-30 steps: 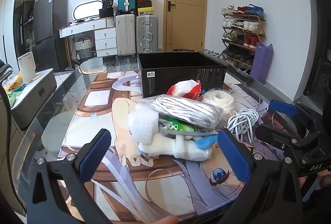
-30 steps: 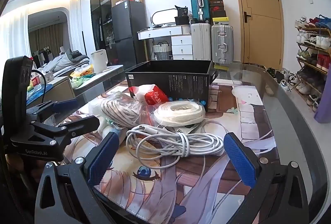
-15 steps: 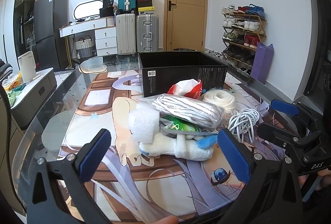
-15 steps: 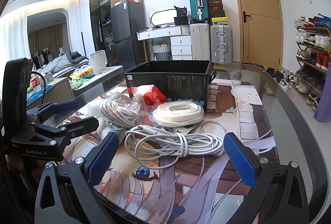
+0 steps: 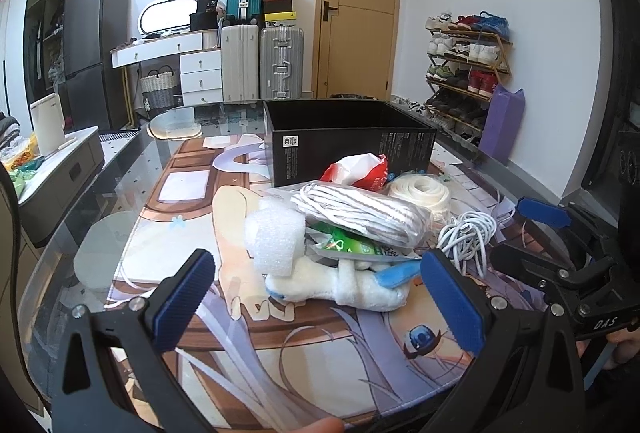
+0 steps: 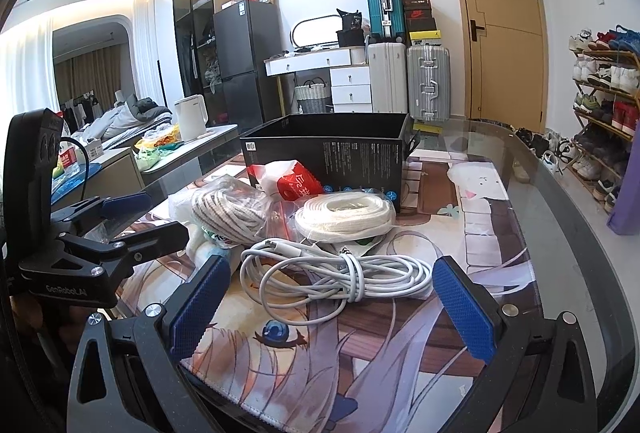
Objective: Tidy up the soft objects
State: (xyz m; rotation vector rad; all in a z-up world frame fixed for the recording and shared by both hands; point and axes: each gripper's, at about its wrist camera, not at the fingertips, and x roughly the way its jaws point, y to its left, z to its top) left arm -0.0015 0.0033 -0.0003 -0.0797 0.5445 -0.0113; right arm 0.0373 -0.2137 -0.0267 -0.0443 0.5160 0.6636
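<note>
Left claw (image 5: 320, 297): spread wide, nothing between its blue pads, low over the printed mat (image 5: 320, 365). Just ahead of it, between the pad tips, a white plush (image 5: 352, 287) lies on its side on the mat, clear of both pads. A roll of bubble wrap (image 5: 276, 237) leans on the plush's left end. Behind the plush, a green packet (image 5: 348, 245), partly buried. On top of the packet, a bagged rope bundle (image 5: 360, 209), grey-striped.

Right claw (image 6: 328, 297): also spread wide and empty. A coiled white cable (image 6: 340, 273) lies on the mat between its two pads, a little forward of them, touching neither. The same cable shows in the left view to the right of the heap, near the right claw's arm.

Further back, a flat white coil (image 6: 344, 213), just beyond the cable. Left of it, the bagged rope again. Behind both, a red-and-white bag (image 6: 292, 181), crumpled, against the box.

Farthest, a black box (image 6: 332, 153), open top, upright on the desk (image 6: 560, 201), behind the whole heap and well apart from either claw. Inside not visible.
</note>
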